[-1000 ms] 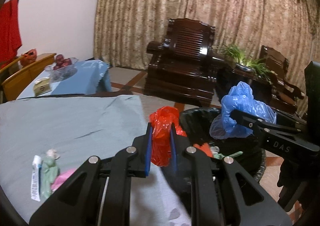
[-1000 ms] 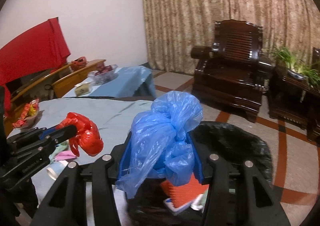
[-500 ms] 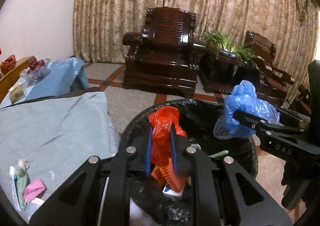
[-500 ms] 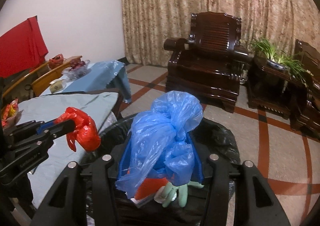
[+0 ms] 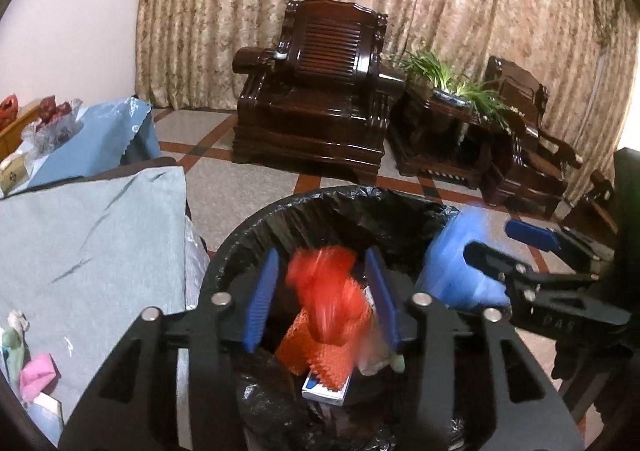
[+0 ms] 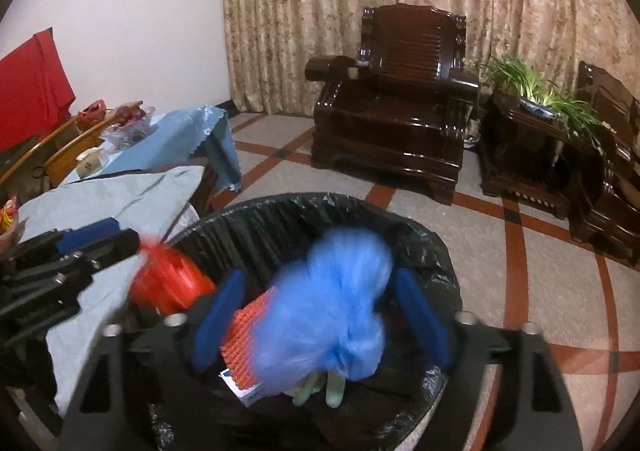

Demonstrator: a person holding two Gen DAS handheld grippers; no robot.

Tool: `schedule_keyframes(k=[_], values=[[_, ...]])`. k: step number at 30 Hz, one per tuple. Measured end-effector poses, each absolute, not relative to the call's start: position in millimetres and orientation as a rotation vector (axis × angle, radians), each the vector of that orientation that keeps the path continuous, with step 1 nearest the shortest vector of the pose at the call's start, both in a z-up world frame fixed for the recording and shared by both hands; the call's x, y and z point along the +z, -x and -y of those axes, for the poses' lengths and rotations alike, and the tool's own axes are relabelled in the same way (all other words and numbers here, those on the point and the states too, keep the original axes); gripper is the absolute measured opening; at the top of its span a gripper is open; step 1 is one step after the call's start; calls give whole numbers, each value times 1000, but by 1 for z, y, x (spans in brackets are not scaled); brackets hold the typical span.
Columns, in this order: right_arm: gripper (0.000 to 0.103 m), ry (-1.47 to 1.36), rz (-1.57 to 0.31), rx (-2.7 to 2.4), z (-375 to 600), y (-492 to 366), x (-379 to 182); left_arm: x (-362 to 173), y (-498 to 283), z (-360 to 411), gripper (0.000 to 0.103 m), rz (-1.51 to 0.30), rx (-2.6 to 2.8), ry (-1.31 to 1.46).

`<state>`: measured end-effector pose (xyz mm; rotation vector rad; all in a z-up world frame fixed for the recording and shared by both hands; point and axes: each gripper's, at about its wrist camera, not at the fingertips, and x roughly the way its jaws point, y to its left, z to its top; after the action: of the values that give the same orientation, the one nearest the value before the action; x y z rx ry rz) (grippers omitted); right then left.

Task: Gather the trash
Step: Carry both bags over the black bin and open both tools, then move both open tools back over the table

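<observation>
Both grippers hang over a round bin lined with a black bag (image 5: 360,195) (image 6: 280,207). My left gripper (image 5: 322,255) is opening; a crumpled red plastic bag (image 5: 324,295), blurred, sits loose between its blue pads without touching them. My right gripper (image 6: 320,279) is also opening, and a blurred blue plastic bag (image 6: 332,315) lies free between its pads above the bin. The right gripper (image 5: 500,241) with the blue bag (image 5: 452,271) also shows at the right of the left wrist view. Inside the bin lie an orange spiky piece (image 5: 320,363), a small box (image 5: 324,391) and a green glove (image 6: 320,387).
A table under a grey-blue cloth (image 5: 80,243) stands left of the bin, with a pink wrapper (image 5: 38,371) and other scraps at its near edge. Behind are a dark wooden armchair (image 5: 320,99), a potted plant (image 5: 460,79) and tiled floor.
Both grippers moved from beside the table to above the bin and dipped lower. Their jaws, earlier shut on the red and blue bags, have spread, and both bags now blur loose between them.
</observation>
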<state>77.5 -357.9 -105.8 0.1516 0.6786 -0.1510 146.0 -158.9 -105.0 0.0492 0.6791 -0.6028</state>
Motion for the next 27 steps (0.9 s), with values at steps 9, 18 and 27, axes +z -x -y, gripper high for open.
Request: schedule_keyframes(k=[9, 18, 27], values=[[97, -168, -645, -136, 343, -64, -94, -91, -130, 115, 88, -612, -469, -102], [97, -156, -591, -14, 289, -60, -74, -72, -106, 40, 89, -594, -336, -86], [97, -129, -588, 89, 222, -72, -73, -67, -84, -32, 89, -590, -221, -44]])
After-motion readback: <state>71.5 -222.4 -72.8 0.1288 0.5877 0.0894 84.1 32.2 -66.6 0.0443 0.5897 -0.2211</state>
